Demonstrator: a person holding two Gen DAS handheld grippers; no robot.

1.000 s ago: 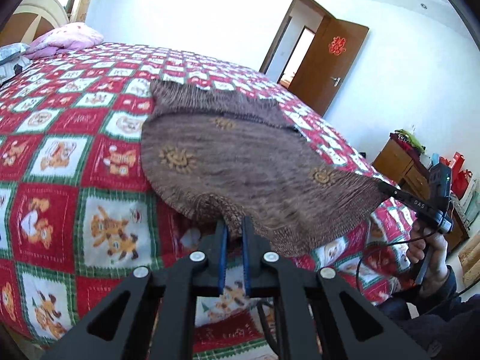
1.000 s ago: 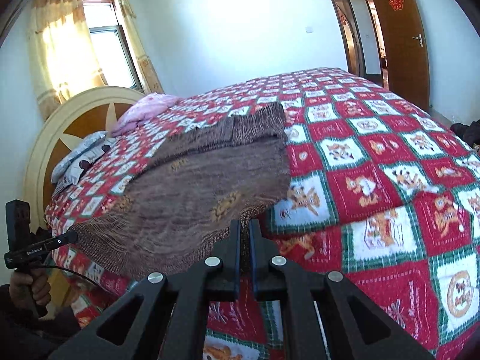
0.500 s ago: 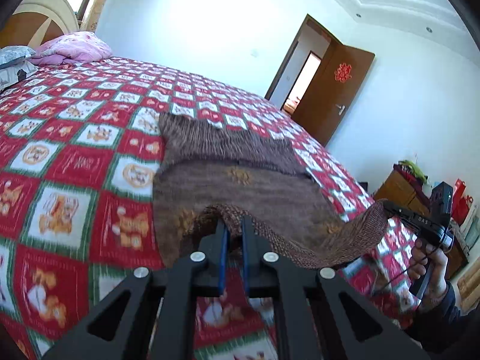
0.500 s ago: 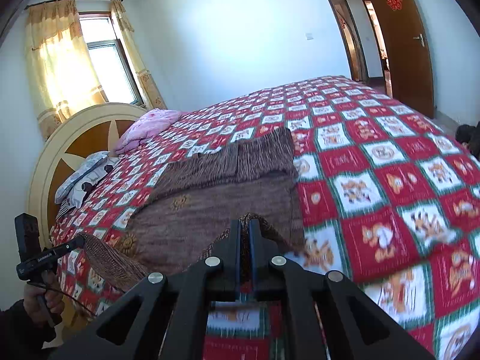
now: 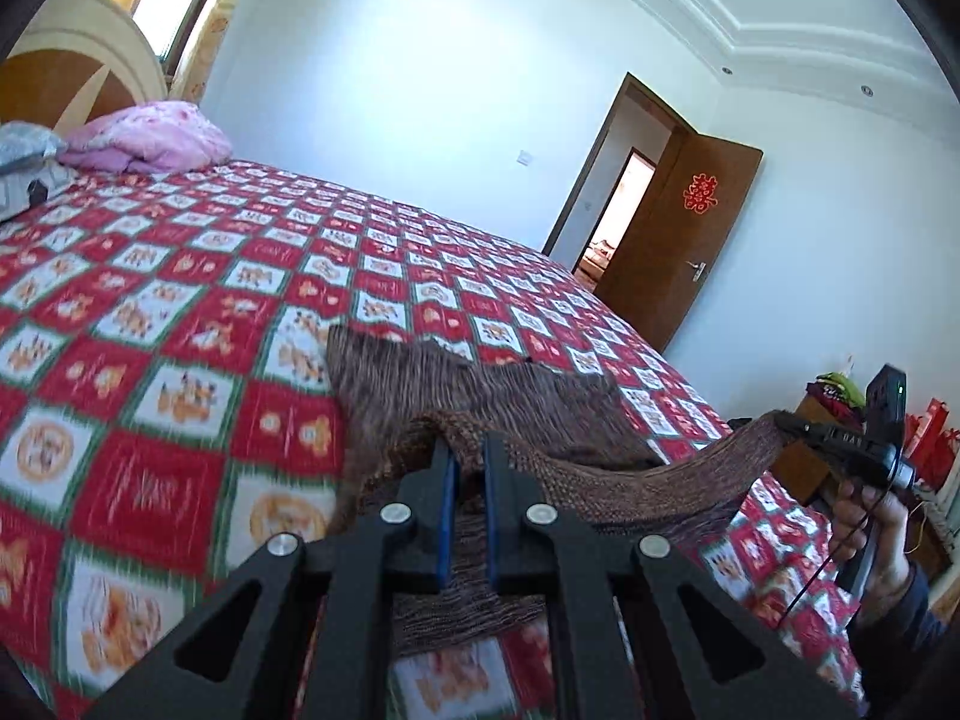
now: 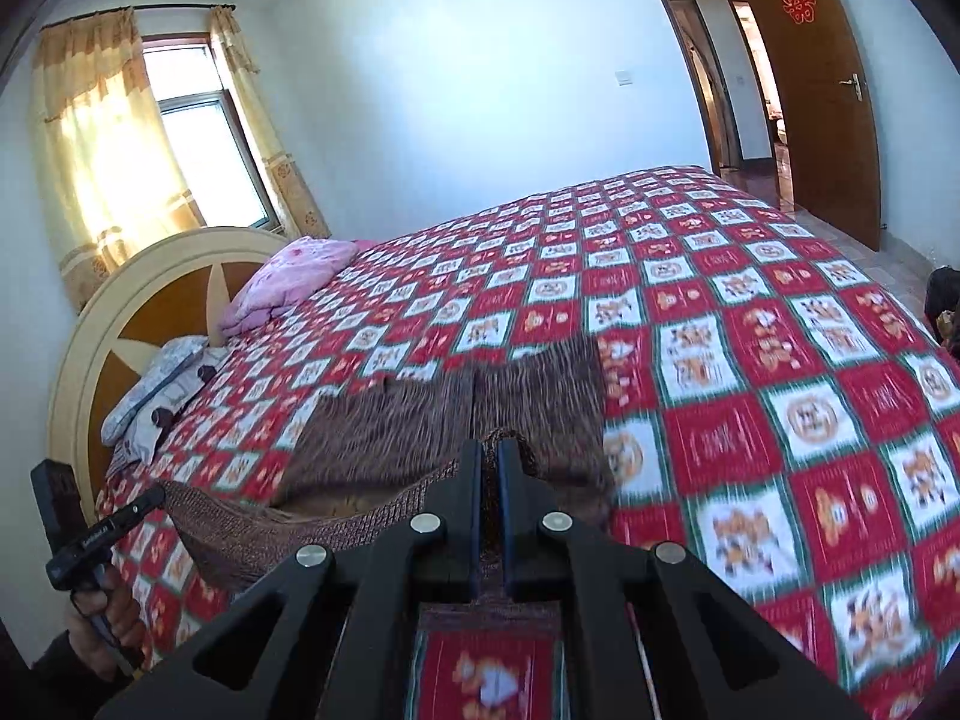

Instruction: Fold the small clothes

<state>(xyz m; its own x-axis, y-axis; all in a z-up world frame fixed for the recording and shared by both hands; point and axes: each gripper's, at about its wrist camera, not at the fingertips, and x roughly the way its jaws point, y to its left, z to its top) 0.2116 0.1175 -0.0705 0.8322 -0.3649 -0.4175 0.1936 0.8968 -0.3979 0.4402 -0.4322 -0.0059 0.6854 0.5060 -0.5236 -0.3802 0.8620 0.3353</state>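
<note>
the left gripper (image 5: 467, 456) is pinching the brown knit garment (image 5: 480, 396) tight; the right gripper (image 6: 489, 456) is clamping its other corner. its hem is hanging lifted near the bed (image 5: 180, 312) edge.

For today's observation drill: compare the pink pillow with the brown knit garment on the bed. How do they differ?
The pillow is pink and puffy; the garment is brown, flat knit. The pillow lies by the headboard; the garment lies nearer the bed's near edge. The pillow is untouched; the garment's near edge is lifted by both tongs, left and right. Both are on the checked bedspread.
</note>
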